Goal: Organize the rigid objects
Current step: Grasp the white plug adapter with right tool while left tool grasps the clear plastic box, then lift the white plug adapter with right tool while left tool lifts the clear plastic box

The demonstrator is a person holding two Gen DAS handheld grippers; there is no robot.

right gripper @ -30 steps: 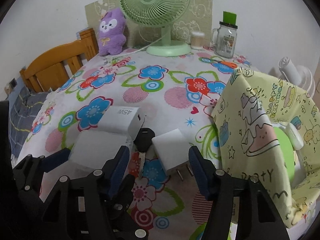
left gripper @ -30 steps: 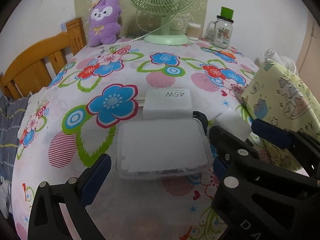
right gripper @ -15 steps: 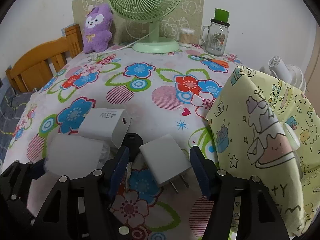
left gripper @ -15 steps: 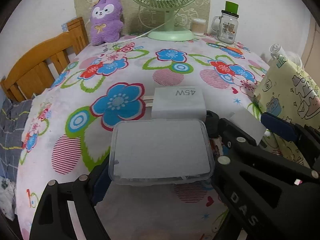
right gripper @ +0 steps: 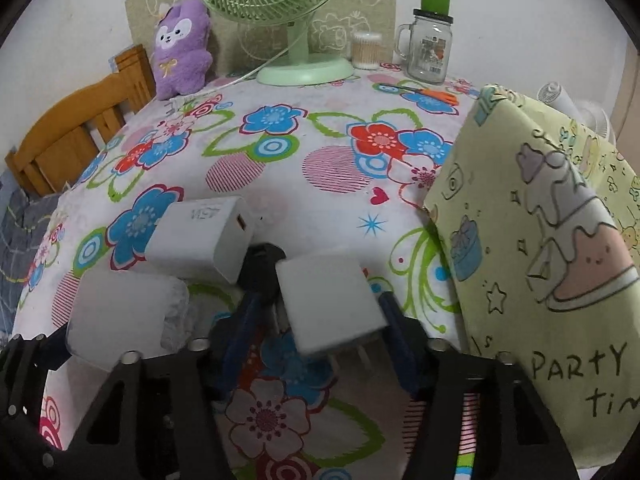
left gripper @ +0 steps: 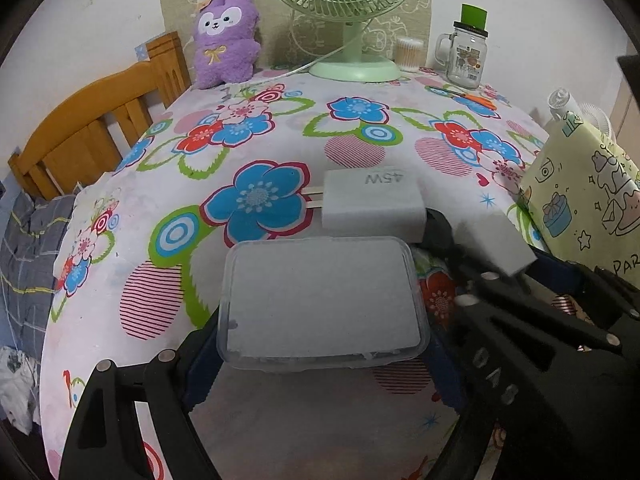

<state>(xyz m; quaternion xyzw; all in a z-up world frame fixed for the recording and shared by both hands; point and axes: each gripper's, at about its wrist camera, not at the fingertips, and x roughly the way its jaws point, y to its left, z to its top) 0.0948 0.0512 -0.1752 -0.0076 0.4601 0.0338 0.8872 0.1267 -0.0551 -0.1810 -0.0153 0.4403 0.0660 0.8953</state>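
Note:
A clear plastic box with a lid [left gripper: 322, 300] sits between the fingers of my left gripper [left gripper: 320, 344], which has closed on its sides. It also shows in the right wrist view [right gripper: 120, 316]. My right gripper [right gripper: 316, 320] is shut on a small white plug adapter [right gripper: 330, 304], seen in the left wrist view too [left gripper: 496, 242]. A larger white 45W charger [left gripper: 372, 204] lies on the floral tablecloth just beyond the box, also in the right wrist view [right gripper: 200, 236]. A black object [right gripper: 262, 266] lies between the charger and the adapter.
A yellow cartoon-print bag [right gripper: 540, 248] stands at the right. At the table's far edge are a green fan [left gripper: 352, 68], a purple plush [left gripper: 226, 36], a glass jar mug [left gripper: 466, 56], a cotton swab tub [left gripper: 408, 54] and orange scissors [left gripper: 476, 100]. A wooden chair [left gripper: 92, 132] stands left.
Both grippers moved forward and closed: the left onto the clear box, the right onto the small white adapter, which now sits tilted between its fingers.

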